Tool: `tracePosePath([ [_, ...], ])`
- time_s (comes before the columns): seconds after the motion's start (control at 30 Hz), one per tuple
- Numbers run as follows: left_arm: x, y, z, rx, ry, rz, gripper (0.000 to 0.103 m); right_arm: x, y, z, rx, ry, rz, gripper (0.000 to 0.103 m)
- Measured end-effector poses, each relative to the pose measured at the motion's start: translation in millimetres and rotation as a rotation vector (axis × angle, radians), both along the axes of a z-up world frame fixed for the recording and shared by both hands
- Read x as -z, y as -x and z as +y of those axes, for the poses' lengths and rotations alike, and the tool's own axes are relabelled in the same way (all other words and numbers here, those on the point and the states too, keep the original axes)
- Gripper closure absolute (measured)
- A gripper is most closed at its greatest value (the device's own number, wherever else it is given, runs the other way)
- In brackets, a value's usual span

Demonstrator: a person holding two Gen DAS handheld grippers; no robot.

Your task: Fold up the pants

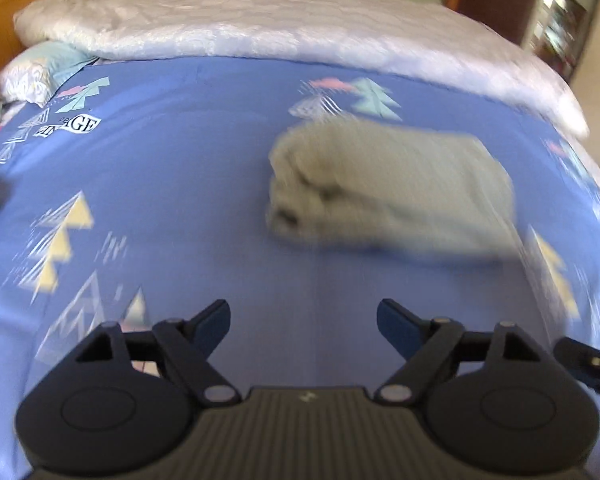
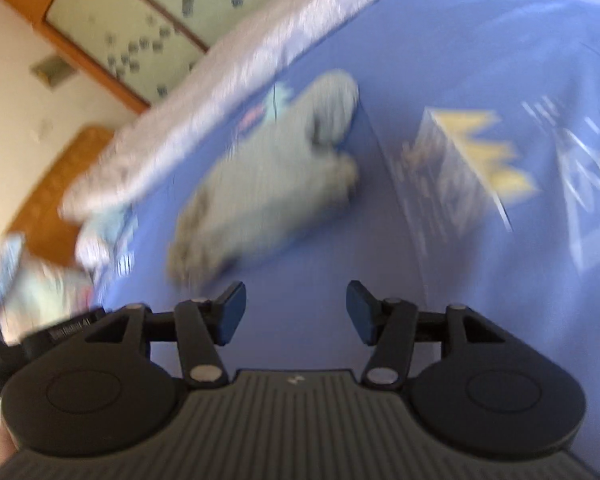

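Note:
The grey pants (image 1: pixel 392 188) lie folded into a thick compact bundle on the blue patterned bedsheet (image 1: pixel 188 208). They also show in the right wrist view (image 2: pixel 268 184), blurred by motion. My left gripper (image 1: pixel 303 322) is open and empty, held above the sheet a little short of the bundle. My right gripper (image 2: pixel 296 312) is open and empty, also apart from the bundle, which lies ahead and to its left.
A white quilt (image 1: pixel 260 28) lies bunched along the far side of the bed. A pillow (image 1: pixel 40 72) sits at the far left. Wooden cabinets with glass doors (image 2: pixel 140 28) stand behind the bed. The bed's edge drops off at the right (image 1: pixel 596 184).

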State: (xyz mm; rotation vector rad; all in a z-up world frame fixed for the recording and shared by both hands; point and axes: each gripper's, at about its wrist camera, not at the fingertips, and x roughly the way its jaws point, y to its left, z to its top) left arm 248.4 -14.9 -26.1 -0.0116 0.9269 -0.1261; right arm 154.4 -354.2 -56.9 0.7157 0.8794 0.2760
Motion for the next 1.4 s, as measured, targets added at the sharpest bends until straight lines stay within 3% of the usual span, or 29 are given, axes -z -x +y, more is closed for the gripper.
tracePosePath([
  [0.13, -7, 72, -3, 0.047, -0.043, -0.016, 0.013, -13, 64, 13, -0.011, 0.029, 0.012, 0.044],
  [0.37, -19, 155, 15, -0.006, -0.011, -0.036, 0.002, -27, 134, 37, -0.034, 0.063, 0.014, 0.039],
  [0.57, -23, 198, 19, -0.009, -0.044, -0.071, 0.0, -34, 165, 48, -0.027, 0.08, -0.002, 0.019],
  [1.03, -30, 229, 23, -0.013, -0.044, -0.092, 0.0, -46, 192, 59, -0.048, 0.062, 0.007, 0.014],
  [1.4, -30, 236, 19, -0.01, -0.112, -0.104, 0.0, -46, 191, 62, -0.041, 0.077, -0.016, 0.014],
])
